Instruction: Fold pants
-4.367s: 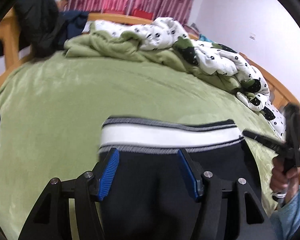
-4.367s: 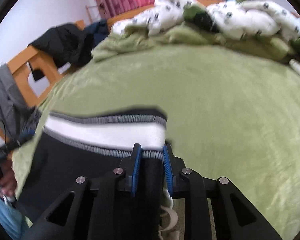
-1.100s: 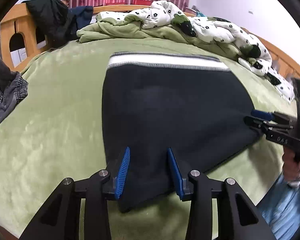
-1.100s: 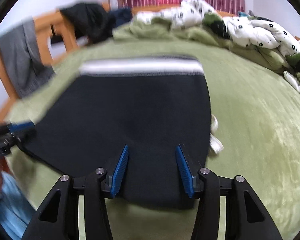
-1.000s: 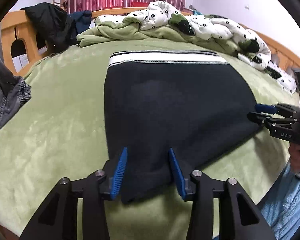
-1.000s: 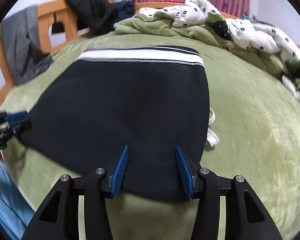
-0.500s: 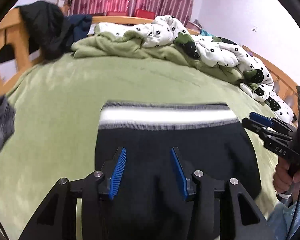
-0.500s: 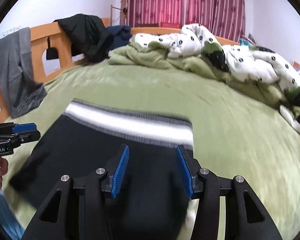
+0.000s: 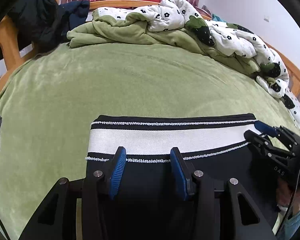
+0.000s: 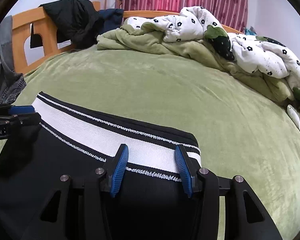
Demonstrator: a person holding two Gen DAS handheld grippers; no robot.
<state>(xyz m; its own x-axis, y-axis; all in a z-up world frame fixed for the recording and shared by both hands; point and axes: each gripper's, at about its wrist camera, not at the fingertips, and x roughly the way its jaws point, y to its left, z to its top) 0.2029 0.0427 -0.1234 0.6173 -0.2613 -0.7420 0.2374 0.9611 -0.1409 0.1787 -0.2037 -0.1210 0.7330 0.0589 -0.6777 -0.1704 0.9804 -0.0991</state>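
Black pants (image 9: 148, 178) with a white striped waistband (image 9: 170, 138) lie flat on the green bed cover (image 9: 130, 84). My left gripper (image 9: 147, 150) hovers over the waistband's left half, jaws partly apart, with the pads not pressing on the cloth. My right gripper (image 10: 151, 147) stands the same way over the right end of the waistband (image 10: 90, 128), open above the pants (image 10: 40, 160). Each gripper shows in the other's view: the right gripper (image 9: 253, 130) at the waistband's right corner, the left gripper (image 10: 35, 112) at its left corner. The pants' lower part is hidden under the grippers.
A crumpled green blanket (image 9: 120, 30) and a white flowered quilt (image 9: 240, 38) are heaped along the far and right sides. A dark jacket (image 10: 76, 20) hangs on the wooden bed frame (image 10: 20, 30). Grey clothing (image 10: 4, 76) hangs at the left. Green cover lies beyond the waistband.
Both grippers have moved forward from the pants' near edge up to the waistband. Their jaw gaps look unchanged. The pants lie where they were.
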